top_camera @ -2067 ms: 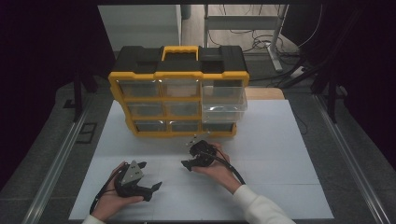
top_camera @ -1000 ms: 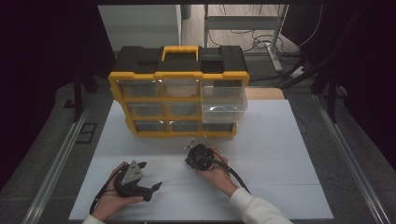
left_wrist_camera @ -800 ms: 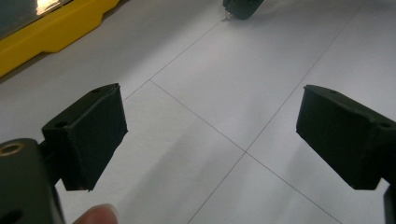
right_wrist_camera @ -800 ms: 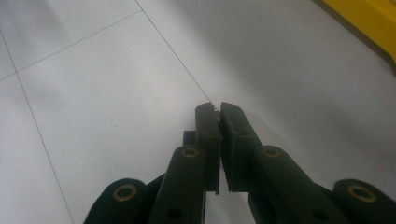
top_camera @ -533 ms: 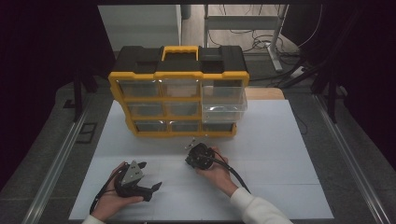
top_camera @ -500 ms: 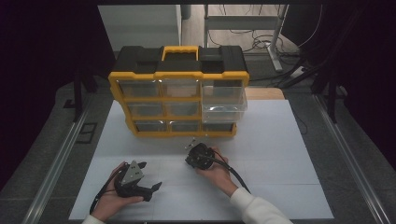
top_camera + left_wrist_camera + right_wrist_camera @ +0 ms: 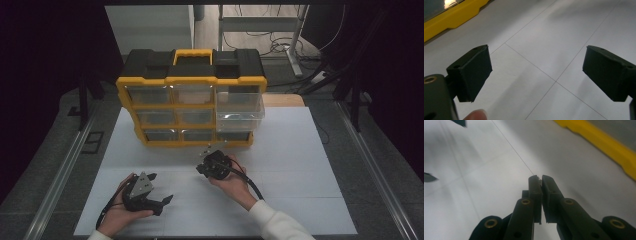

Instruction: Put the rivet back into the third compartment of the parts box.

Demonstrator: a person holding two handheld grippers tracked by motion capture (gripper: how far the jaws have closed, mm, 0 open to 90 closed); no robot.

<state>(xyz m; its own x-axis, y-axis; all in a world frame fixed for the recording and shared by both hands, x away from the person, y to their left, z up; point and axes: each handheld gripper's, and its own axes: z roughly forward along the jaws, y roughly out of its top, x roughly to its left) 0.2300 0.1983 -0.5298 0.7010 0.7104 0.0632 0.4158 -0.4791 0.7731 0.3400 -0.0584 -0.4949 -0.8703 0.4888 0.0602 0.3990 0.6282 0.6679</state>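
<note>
Fingers of right gripper [image 7: 541, 178] pinched together near yellow organizer [image 7: 192, 100] base edge.

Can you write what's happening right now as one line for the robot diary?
left gripper: jaws open, empty, low over table | right gripper: jaws shut on small pale thing | organizer: top-right drawer pulled out

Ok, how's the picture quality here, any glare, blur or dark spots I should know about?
High view: the white table is evenly lit, its surroundings fall to near black, and glare sits on the pulled-out clear drawer. Left gripper view: the open left gripper is sharp, while the yellow organizer edge is soft. Right gripper view: the right gripper is in focus, with the tabletop beyond it blurred.
</note>
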